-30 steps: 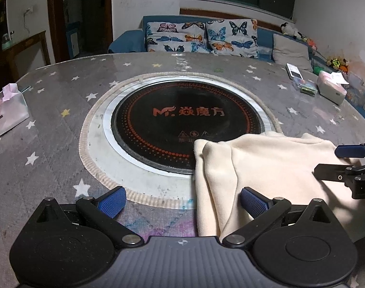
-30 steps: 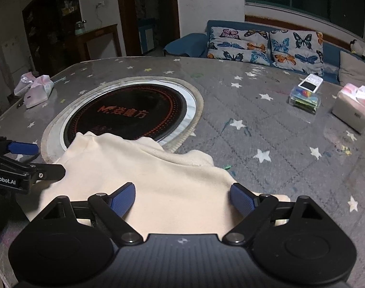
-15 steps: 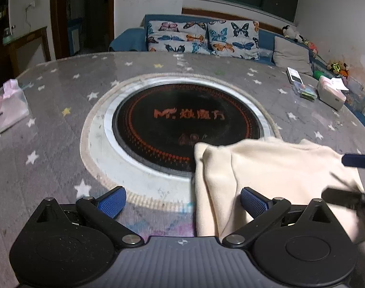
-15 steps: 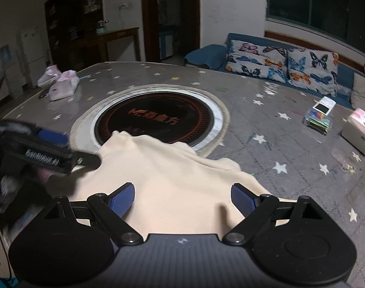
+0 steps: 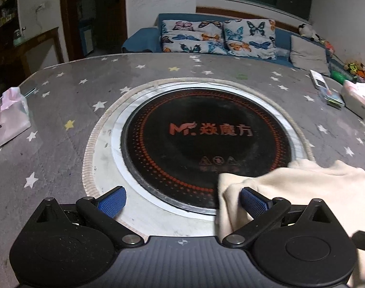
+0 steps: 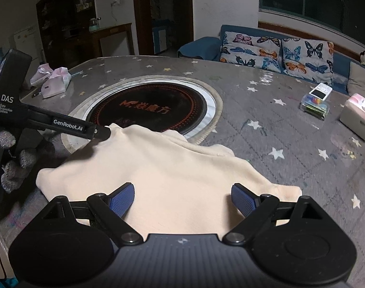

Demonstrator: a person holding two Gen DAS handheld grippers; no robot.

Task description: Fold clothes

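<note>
A cream garment (image 6: 173,172) lies folded on the grey star-patterned table, its far edge over the rim of the round black hob. It also shows at the lower right of the left wrist view (image 5: 309,187). My left gripper (image 5: 182,201) is open, its right finger over the garment's left edge. My right gripper (image 6: 182,199) is open and empty above the garment's near part. The left gripper also appears from the side in the right wrist view (image 6: 96,129), its tip at the garment's far left corner.
The round black hob (image 5: 206,144) sits in the table's middle. A pink tissue pack (image 5: 9,117) lies at the left. A white box (image 6: 357,117) and a clear case with a device (image 6: 316,100) lie at the right. A sofa with butterfly cushions (image 6: 278,50) stands behind.
Both grippers have risen and pulled back a little. The left gripper has shifted left, so less garment lies between its fingers. The garment stays on the table.
</note>
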